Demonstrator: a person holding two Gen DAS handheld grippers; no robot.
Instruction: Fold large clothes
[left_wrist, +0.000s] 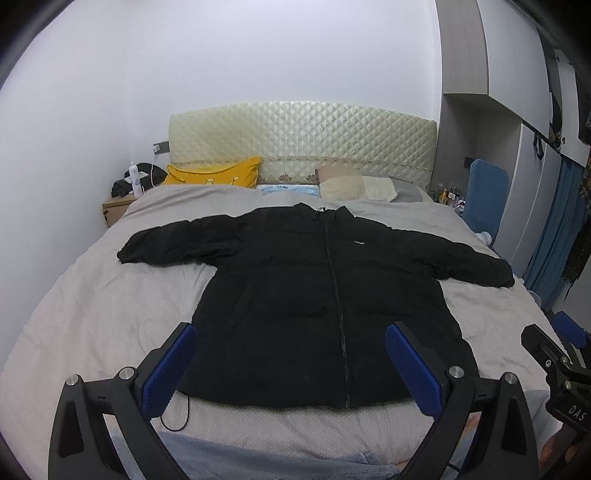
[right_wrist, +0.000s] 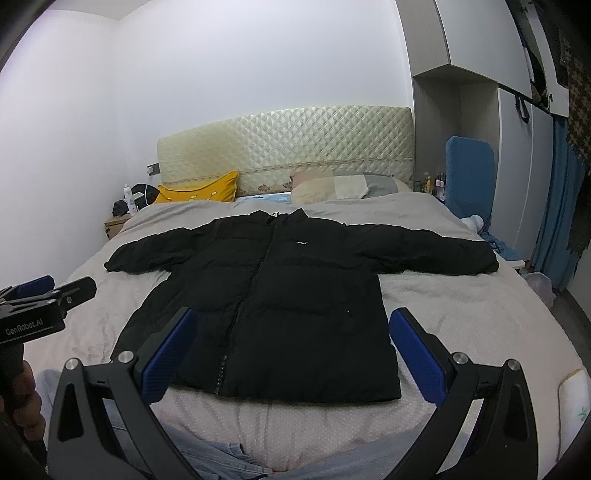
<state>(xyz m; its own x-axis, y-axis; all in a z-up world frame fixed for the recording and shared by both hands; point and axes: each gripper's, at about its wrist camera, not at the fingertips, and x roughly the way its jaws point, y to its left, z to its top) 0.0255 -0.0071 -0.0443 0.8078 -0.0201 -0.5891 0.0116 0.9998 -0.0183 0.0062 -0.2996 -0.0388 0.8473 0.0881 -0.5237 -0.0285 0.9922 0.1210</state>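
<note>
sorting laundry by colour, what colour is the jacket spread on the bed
Black jacket, with a small white chest logo; clearest in the right wrist view.

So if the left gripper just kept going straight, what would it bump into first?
Most likely the jacket: the open left gripper points over its lower front, near the zipper. Depth is hard to judge.

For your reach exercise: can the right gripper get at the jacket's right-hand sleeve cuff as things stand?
Probably yes: the right gripper is open, and nothing covers the sleeve cuff lying flat on the bed.
</note>
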